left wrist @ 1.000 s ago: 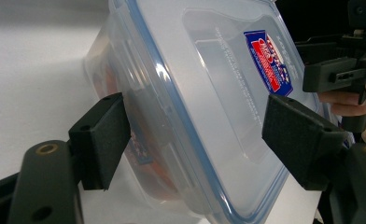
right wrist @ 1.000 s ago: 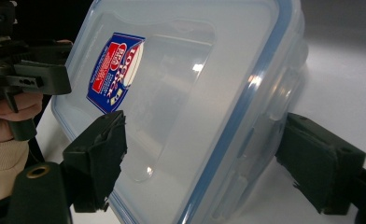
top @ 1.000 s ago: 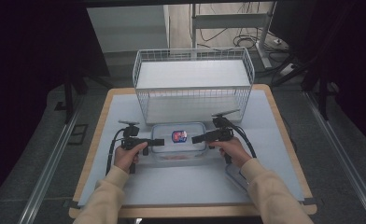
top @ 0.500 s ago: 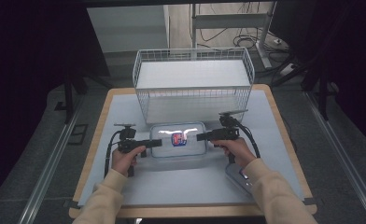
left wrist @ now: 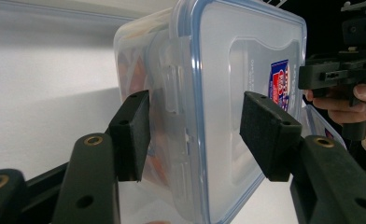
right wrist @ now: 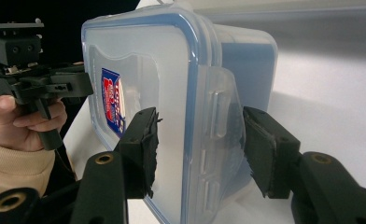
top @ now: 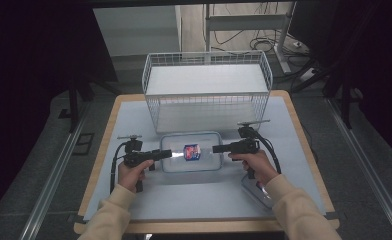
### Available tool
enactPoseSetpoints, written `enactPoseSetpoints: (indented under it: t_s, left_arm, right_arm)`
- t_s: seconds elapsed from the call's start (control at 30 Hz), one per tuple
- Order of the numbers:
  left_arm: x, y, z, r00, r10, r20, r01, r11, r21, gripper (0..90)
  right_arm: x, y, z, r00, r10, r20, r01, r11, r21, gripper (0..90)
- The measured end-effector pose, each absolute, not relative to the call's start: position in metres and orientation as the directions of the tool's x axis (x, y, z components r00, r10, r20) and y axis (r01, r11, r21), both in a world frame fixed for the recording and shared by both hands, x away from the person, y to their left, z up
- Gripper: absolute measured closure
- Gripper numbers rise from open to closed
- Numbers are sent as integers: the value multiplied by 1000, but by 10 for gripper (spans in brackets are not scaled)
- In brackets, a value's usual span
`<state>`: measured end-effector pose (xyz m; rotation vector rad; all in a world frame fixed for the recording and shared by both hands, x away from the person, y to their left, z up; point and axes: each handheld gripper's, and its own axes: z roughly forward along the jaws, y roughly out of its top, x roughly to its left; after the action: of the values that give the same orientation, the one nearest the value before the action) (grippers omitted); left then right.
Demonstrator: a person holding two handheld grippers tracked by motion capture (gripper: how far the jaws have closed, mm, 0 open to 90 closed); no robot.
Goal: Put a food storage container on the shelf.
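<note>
A clear lidded container sits mid-table just before the wire basket. The left gripper and right gripper straddle its end latches, jaws open, not clamped. Uneven closing could pop a latch or skew the box.

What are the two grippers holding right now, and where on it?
Nothing is gripped yet. Each gripper's open jaws straddle a latch end of the lidded clear container: left gripper at one short end, right gripper at the other.
</note>
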<state>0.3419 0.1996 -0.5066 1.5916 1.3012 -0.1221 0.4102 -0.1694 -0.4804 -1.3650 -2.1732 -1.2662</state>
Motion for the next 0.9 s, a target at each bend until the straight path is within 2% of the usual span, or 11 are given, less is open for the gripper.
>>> enactPoseSetpoints:
  t_s: [0.3,0.9]
  left_arm:
    - [339,197,-491,445,671,-594,735,106,670,453]
    - [346,184,-446,513,665,-544,674,80,734,456]
  right_arm:
    - [405,-174,-469,-558,577,597,793,159,588,479]
    - [400,-187,-423,-636,572,518,699,142,701,481]
